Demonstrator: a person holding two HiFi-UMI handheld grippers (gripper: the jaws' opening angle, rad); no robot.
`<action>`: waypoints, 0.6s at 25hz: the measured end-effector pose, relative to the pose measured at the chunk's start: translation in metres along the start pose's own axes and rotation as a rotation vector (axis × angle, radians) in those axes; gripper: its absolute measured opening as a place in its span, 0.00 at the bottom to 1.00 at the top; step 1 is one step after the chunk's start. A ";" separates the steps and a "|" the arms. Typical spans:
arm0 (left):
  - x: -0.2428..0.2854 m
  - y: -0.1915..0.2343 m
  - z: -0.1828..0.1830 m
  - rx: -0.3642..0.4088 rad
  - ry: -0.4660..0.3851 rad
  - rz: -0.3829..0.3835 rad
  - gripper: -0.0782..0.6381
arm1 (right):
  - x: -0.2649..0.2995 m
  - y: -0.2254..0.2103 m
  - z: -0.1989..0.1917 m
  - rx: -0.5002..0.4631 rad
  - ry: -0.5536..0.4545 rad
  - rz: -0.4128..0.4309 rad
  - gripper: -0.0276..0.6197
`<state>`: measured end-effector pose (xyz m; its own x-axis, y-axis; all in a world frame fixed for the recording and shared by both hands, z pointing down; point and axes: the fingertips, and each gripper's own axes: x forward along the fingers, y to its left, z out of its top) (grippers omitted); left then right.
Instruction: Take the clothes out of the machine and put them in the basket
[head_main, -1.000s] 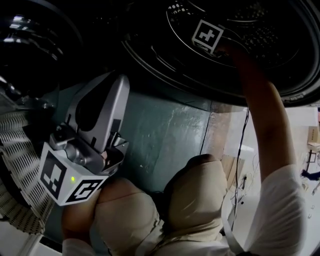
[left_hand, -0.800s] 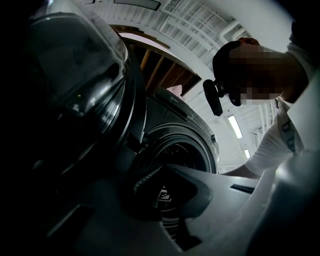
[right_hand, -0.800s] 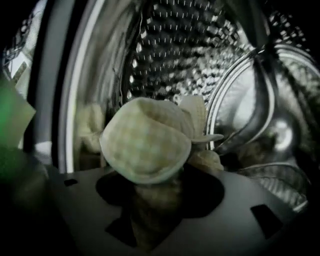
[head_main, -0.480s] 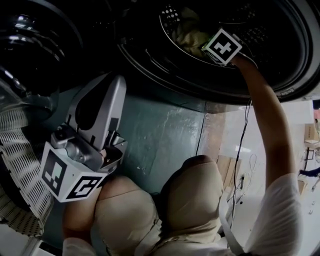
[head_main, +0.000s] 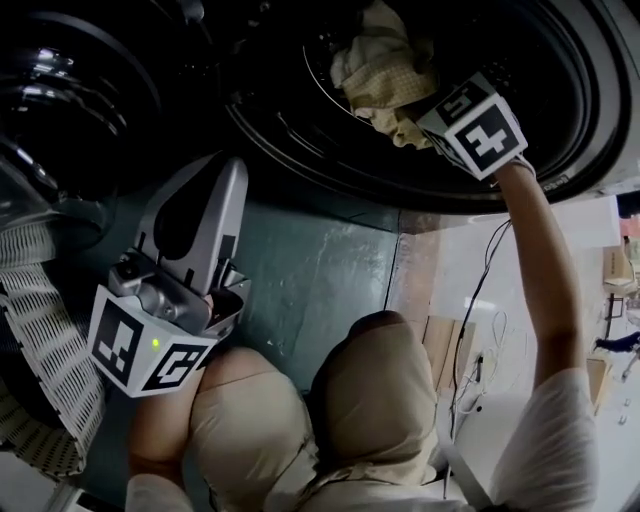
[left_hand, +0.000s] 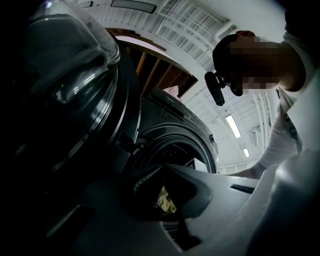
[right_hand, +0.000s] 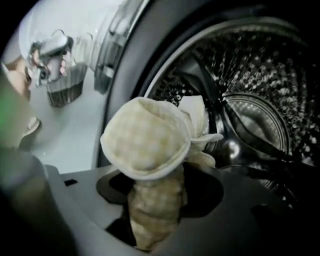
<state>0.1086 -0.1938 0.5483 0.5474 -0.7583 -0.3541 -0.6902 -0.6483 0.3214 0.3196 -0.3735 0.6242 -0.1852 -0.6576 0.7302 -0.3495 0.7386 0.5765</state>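
A pale yellow checked cloth (head_main: 385, 65) hangs bunched at the mouth of the washing machine drum (head_main: 300, 140). My right gripper (head_main: 428, 112) is shut on it, and the cloth (right_hand: 150, 145) bulges out above the pinched jaws (right_hand: 157, 202), with the perforated steel drum (right_hand: 250, 100) behind. My left gripper (head_main: 215, 170) is held low at the left, beside the white slatted basket (head_main: 50, 340). It points up at the machine, and its pads (left_hand: 145, 180) meet at the tips with nothing between them.
The machine's round glass door (head_main: 60, 90) stands swung open at the upper left, close over the basket. The person's knees (head_main: 330, 410) fill the bottom middle, over a dark green floor (head_main: 320, 270). A thin cable (head_main: 470, 340) trails down at the right.
My right gripper has come up out of the drum towards its mouth, bringing the yellow cloth into view. The left gripper has stayed where it was.
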 end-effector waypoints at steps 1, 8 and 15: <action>0.001 0.001 -0.001 0.000 0.002 0.002 0.13 | -0.005 0.005 0.003 0.004 -0.021 0.002 0.45; 0.000 0.000 0.004 0.010 -0.010 0.001 0.13 | -0.033 0.039 0.004 -0.027 -0.100 -0.015 0.45; -0.012 -0.046 0.025 0.156 0.109 -0.079 0.13 | -0.077 0.064 0.033 0.035 -0.182 0.098 0.45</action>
<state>0.1223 -0.1530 0.5153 0.6448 -0.7139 -0.2732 -0.7034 -0.6940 0.1536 0.2815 -0.2809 0.5929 -0.3812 -0.6015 0.7020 -0.3526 0.7966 0.4911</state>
